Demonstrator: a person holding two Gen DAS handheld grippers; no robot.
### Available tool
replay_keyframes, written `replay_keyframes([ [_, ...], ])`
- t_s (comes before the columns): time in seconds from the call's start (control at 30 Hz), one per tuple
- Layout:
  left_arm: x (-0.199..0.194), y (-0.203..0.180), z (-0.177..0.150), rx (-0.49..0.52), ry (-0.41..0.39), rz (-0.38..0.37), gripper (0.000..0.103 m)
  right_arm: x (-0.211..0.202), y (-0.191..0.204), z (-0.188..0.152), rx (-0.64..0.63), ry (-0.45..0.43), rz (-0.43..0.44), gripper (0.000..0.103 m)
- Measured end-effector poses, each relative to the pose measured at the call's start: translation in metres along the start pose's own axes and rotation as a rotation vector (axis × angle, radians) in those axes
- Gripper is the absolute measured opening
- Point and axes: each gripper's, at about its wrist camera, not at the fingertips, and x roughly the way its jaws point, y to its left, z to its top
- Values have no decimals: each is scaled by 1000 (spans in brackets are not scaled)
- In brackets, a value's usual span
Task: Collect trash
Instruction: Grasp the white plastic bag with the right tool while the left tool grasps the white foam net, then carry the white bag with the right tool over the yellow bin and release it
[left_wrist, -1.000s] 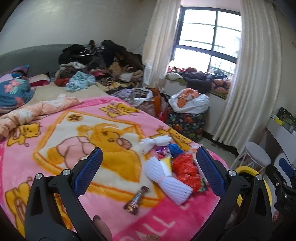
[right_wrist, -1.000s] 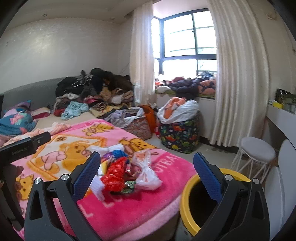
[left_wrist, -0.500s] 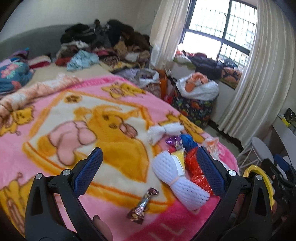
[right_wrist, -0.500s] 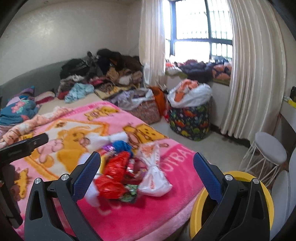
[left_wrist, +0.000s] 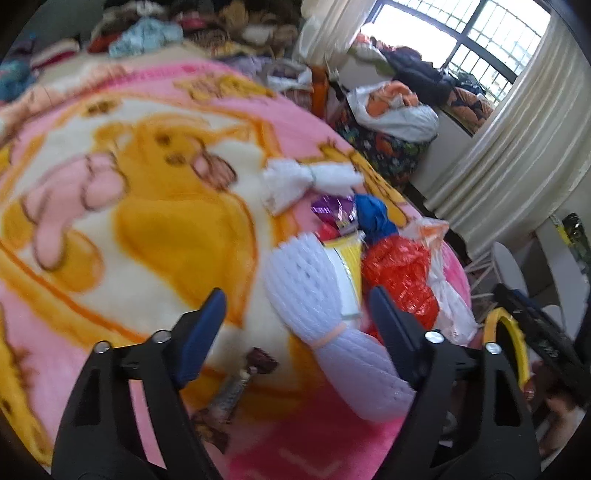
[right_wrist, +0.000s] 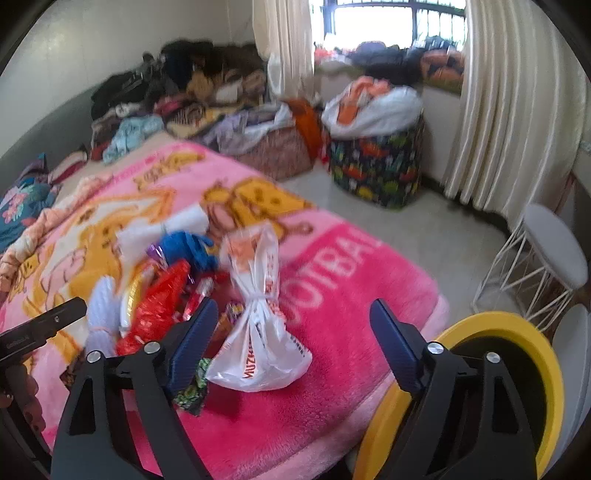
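Trash heaped on the pink cartoon-print fleece blanket (right_wrist: 332, 332), both grippers above it.

A knotted white printed plastic bag (right_wrist: 258, 332) sits at centre of the right view between the closing right gripper (right_wrist: 291, 332) jaws, untouched. A white foam-net bundle (left_wrist: 314, 295) lies between the left gripper (left_wrist: 295, 317) jaws (also closing, pads clear). Round yellow-rimmed bin (right_wrist: 517, 332) lower right.

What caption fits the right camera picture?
Right tool closing above a tied white bag, yellow bin beside the bed.

Both tools (left_wrist: 295, 314) (right_wrist: 291, 325) lower, nearer trash pile (left_wrist: 369, 258), narrowing.
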Motion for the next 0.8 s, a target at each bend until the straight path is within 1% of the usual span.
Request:
replay_keyframes([
  [0.07,7,-1,-1,-9,34,-12,61,14,1,0,0,48,23,69],
  [0.13,14,-1,-1,-23,55,-28,56,28,1,0,10,104,46,65],
  [0.23,21,-1,1,-51,79,-51,52,48,1,-1,32,176,76,58],
  [0.3,27,-1,2,-71,105,-56,50,58,1,-3,42,209,96,53],
  [0.37,34,1,3,-94,135,-50,38,66,1,-5,74,237,148,42],
  [0.4,37,1,2,-101,144,-48,34,69,0,-6,86,249,157,39],
  [0.43,38,3,1,-107,148,-45,29,70,1,-6,90,252,170,35],
  [0.47,37,4,1,-108,147,-44,26,70,2,-6,86,247,176,31],
  [0.53,33,5,0,-106,139,-49,24,65,3,-6,74,229,180,30],
  [0.6,27,6,2,-107,120,-50,24,57,0,-5,96,199,189,29],
  [0.7,10,6,7,-100,65,-50,24,36,-8,-1,133,131,191,29],
  [0.8,-13,4,14,-76,1,-46,24,13,-12,3,137,72,185,29],
])
